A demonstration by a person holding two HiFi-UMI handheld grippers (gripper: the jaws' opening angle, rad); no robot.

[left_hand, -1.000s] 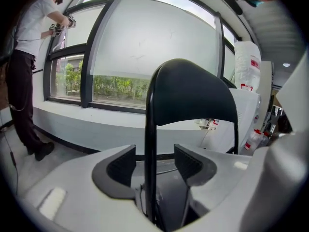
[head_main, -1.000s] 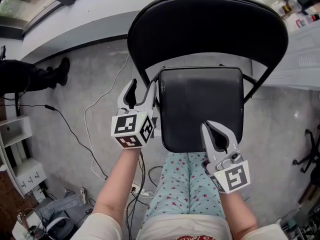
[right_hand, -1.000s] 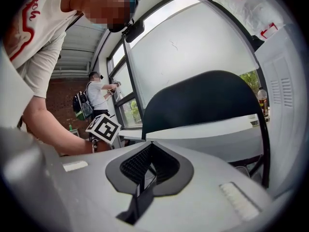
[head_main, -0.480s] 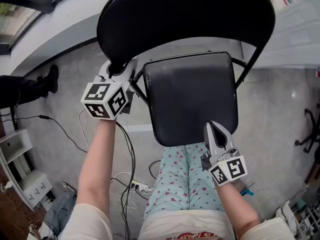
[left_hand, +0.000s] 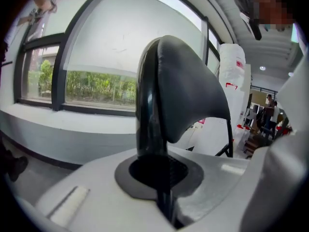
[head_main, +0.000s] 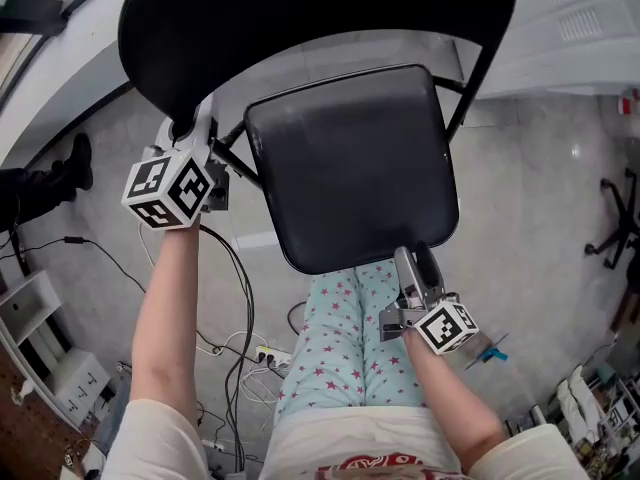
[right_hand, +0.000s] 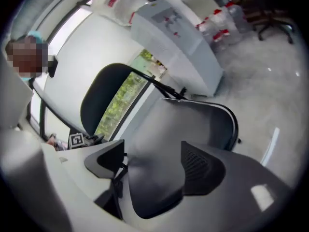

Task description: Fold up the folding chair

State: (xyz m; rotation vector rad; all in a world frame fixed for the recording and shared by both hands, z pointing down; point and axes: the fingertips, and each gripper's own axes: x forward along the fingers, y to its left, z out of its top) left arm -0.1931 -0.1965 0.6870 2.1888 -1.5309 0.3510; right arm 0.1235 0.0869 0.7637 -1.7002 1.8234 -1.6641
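The left tongs [head_main: 193, 128] clench the backrest [head_main: 300, 18] tube. The right tongs [head_main: 412, 266], just opened, straddle the seat's [head_main: 350, 168] near edge, unclamped. The seat extends from them toward the backrest.

Pale-blue trousers [head_main: 345, 353] with pink stars at six o'clock, white top [head_main: 300, 450] with red print, short pale sleeves [head_main: 165, 450].

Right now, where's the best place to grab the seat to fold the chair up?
Grab the seat by its front edge, coming from the front, one jaw over and one under. It lies flat and thin, and that edge is farthest from the backrest, so it probably swings up easiest. The right gripper has just been opening its jaws, with that edge between them.
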